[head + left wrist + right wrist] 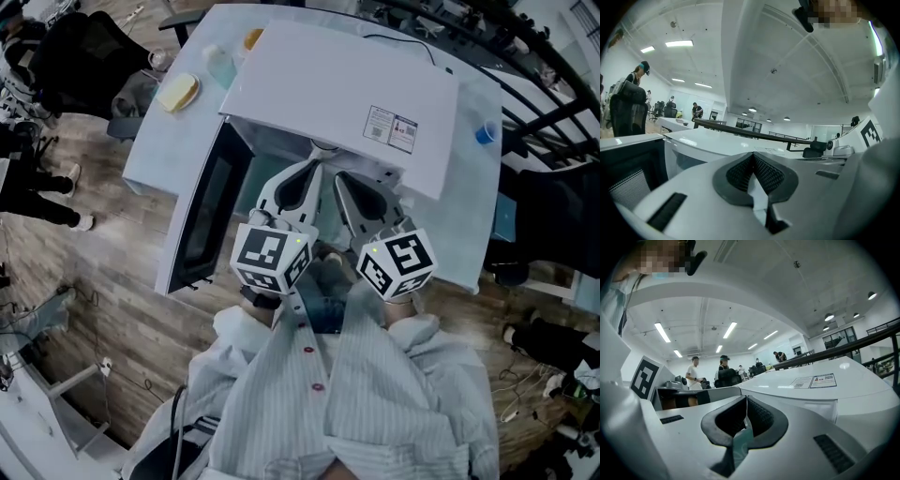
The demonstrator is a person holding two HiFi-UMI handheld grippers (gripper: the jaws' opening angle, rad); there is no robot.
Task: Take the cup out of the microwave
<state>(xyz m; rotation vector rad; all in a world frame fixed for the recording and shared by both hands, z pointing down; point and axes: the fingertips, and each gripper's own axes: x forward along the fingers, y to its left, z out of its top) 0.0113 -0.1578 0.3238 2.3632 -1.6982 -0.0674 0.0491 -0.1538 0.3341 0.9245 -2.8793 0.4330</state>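
My left gripper (312, 171) and right gripper (343, 184) are both shut and empty, level with the open microwave (347, 84) dead ahead, but I can't see the cup.

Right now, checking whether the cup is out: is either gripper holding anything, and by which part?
Nothing is held. The left gripper and the right gripper both have their jaws shut and empty, facing the open microwave.
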